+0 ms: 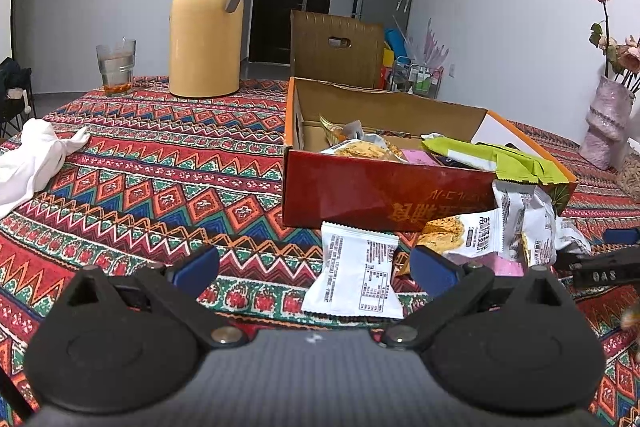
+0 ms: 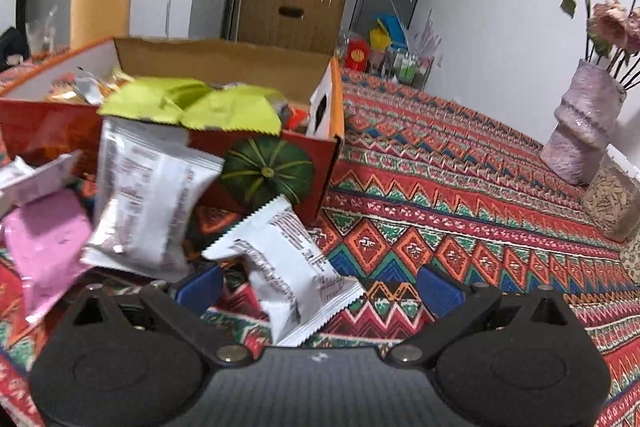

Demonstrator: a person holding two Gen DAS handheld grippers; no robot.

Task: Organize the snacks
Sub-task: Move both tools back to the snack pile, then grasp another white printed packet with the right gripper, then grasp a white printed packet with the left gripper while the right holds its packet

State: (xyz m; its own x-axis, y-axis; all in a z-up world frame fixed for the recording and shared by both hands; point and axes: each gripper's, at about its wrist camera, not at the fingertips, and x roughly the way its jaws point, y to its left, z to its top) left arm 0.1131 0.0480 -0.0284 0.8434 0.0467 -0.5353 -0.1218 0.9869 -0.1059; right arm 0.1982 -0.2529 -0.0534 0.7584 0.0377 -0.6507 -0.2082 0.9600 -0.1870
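Presumably mid-collection: both my grippers—left gripper (image 1: 314, 269), right gripper (image 2: 320, 287)—stood wide, empty; white packet (image 2: 288, 267) lay near the red box (image 1: 360, 187), awaiting closure and lifting in.

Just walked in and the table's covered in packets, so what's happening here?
A person with handheld tongs in each hand is sorting snacks into the red cardboard box, which already holds several packets, a green packet drooping over its front edge. Both the left tongs and right tongs are open and empty. A white packet lies between the left fingers, another white packet between the right ones. More lie loose against the box.
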